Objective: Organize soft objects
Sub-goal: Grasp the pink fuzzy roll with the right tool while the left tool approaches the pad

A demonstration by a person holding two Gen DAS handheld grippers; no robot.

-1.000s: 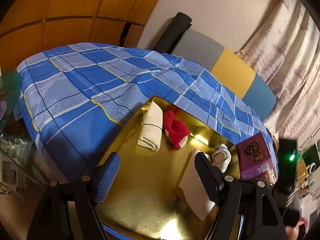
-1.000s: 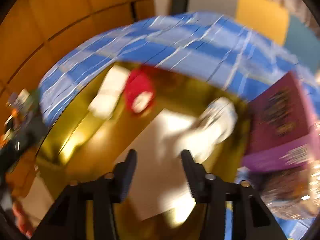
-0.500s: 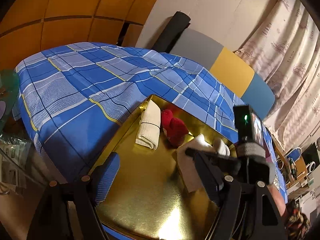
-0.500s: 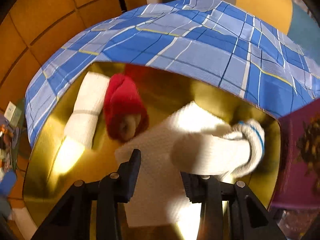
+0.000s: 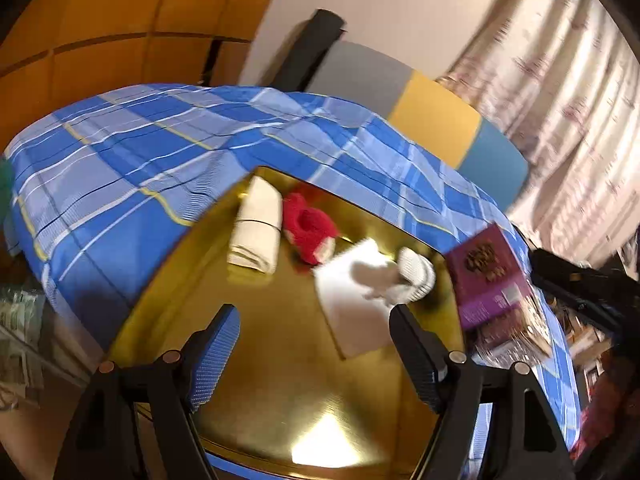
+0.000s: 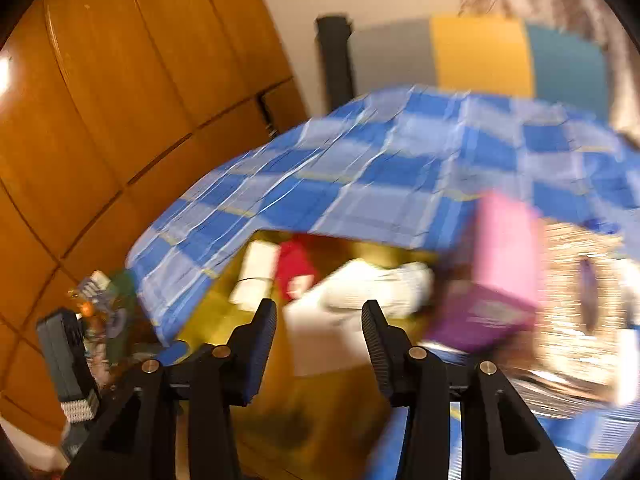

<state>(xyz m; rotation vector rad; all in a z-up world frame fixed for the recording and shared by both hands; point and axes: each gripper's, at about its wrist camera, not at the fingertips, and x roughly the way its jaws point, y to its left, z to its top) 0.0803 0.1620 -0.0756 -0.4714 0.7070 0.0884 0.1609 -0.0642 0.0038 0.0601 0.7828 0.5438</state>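
Both grippers hover over the gold tray, nothing held.

Left gripper (image 5: 316,344) jaws spread; right gripper (image 6: 320,336) jaws have just been opening, empty. On the gold tray (image 5: 280,392): white cloth (image 5: 356,308), white sock (image 5: 416,276), red plush (image 5: 310,232), rolled towel (image 5: 258,232); plaid bed (image 5: 160,152) beyond.

Orange wood panelling (image 5: 100,12), a cream wall (image 5: 400,8), patterned curtains (image 5: 560,92) (pale), a blue-checked bed (image 5: 120,152).

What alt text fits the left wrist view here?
The open left gripper hovers empty over a gold tray on a blue plaid bedspread. The tray holds a folded cream towel, red plush item, flat white cloth and rolled white sock.
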